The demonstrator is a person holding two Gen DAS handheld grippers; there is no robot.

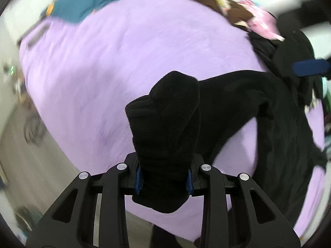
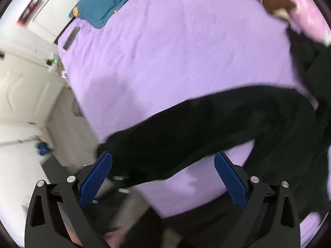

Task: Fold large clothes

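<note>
**A:** So where was the black fleece garment at that point? Looked like pants or a robe, couldn't tell which.

**B:** Same, too blurry to call. It lay across the near corner of the bed's purple blanket. One long limb of it, a leg or a sleeve, ran from the bunched dark heap on the right over toward the bed's left edge. The left gripper had its blue pads pinched onto the tip of that limb, jaws narrowed down with thick fleece wadded between them and a cuff poking up past the fingers.

**A:** And the right gripper?

**B:** Spread wide with nothing in it. In its own view the limb passed crosswise just ahead of the pads, not between them as far as I could see.

**A:** So what does the next bit hinge on?

**B:** My read: the long axis ran left to right, one end clamped, the rest trailing off to the right heap. The free gripper sat nearer the middle of that span, so it'd be the one to grab further along. Fleece that thick will probably sag between two grips.

**A:** The teal pillow with orange prints?

**B:** Far end, well apart.
</note>
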